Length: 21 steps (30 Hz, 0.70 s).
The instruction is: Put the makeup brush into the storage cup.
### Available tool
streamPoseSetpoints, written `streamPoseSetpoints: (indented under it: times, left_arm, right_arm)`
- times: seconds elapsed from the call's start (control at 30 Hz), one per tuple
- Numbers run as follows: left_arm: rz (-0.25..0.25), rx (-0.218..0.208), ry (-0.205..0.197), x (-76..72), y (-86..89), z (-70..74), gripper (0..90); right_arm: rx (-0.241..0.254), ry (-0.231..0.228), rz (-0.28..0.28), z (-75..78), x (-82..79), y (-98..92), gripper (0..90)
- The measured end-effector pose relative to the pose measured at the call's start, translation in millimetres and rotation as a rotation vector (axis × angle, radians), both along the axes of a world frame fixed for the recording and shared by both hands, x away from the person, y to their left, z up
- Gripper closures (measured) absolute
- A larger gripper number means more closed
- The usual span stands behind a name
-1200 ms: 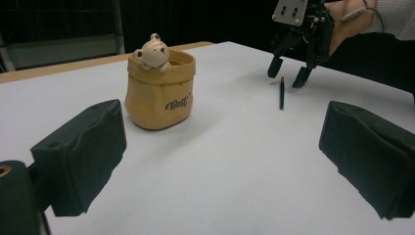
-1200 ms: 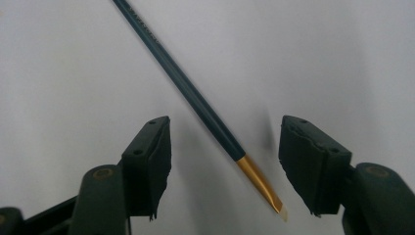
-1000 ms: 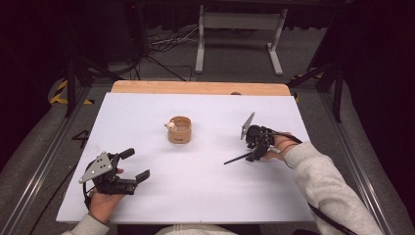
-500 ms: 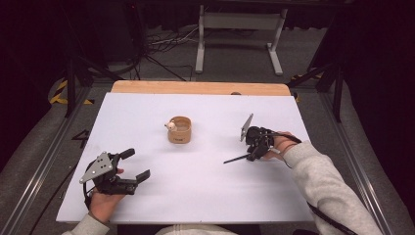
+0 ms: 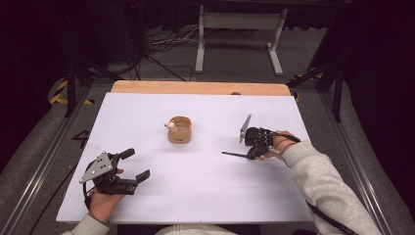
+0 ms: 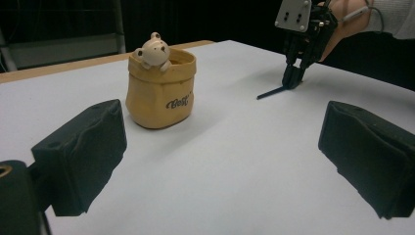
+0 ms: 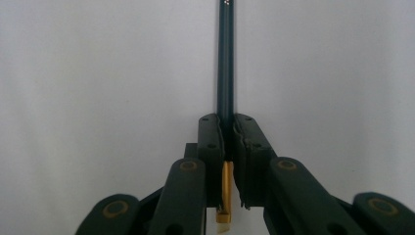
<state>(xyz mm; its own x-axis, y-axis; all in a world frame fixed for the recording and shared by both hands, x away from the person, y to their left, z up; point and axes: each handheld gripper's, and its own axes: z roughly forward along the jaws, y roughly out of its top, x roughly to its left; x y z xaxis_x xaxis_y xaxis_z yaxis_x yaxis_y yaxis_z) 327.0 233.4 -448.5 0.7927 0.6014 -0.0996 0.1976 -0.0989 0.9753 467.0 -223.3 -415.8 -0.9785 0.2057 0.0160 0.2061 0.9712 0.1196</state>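
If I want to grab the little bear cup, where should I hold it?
Squeeze the yellow cup around its plain middle, coming in from the side with fingers either side. It stands upright with soft, rounded walls, and the bear sits on the rim, so avoid the top.

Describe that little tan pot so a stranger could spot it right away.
Find the white table; near its middle, toward the far wooden edge, stands a small tan pot shaped like a sack. A pale bear figure peeks over its rim and dark lettering marks its side, unlike the black grippers around it.
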Motion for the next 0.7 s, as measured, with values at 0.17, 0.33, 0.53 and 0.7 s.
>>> streamPoseSetpoints:
  times: [0.17,0.33,0.53,0.7]
  left_arm:
    - [0.000,0.001,0.001,0.2,-0.2,-0.2,4.7]
    - [-0.001,0.003,0.000,0.5,-0.1,-0.3,4.7]
    - [-0.003,0.004,-0.001,0.3,-0.4,0.0,4.8]
    - [-0.005,0.006,0.002,0.4,-0.1,0.0,4.8]
  right_arm:
    - [0.013,-0.007,-0.017,2.8,-0.3,1.3,83.2]
    - [0.042,-0.014,-0.018,11.7,-2.9,4.3,83.2]
    - [0.074,-0.024,-0.003,27.2,-9.8,13.6,83.2]
    - [0.114,-0.035,0.013,39.9,-18.4,23.9,83.2]
